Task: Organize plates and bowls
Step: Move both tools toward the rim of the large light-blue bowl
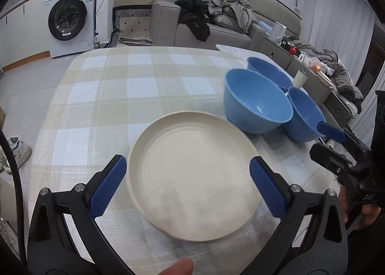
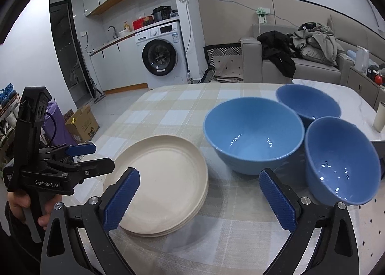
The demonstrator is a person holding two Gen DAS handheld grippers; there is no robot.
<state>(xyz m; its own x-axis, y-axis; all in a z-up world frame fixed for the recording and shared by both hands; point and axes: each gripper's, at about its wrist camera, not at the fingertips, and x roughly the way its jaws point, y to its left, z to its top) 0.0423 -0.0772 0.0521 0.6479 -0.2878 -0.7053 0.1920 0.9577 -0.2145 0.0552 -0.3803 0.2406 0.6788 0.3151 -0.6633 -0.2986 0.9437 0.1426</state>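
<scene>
A stack of cream plates (image 2: pixel 163 183) lies on the checked tablecloth; it also shows in the left wrist view (image 1: pixel 192 176), between my left gripper's (image 1: pixel 190 186) open blue fingers, which do not touch it. Three blue bowls stand to its right: a large one (image 2: pixel 252 135), a far one (image 2: pixel 308 104) and a near one (image 2: pixel 341 164). My right gripper (image 2: pixel 199 200) is open and empty, above the cloth between the plates and the bowls. The left gripper also shows in the right wrist view (image 2: pixel 81 154) at the plates' left edge.
A white cup (image 2: pixel 381 116) stands at the table's right edge. The table (image 1: pixel 108 97) stretches away to the left and far side under the checked cloth. A sofa with clothes (image 1: pixel 216 20) and a washing machine (image 1: pixel 69 20) stand beyond it.
</scene>
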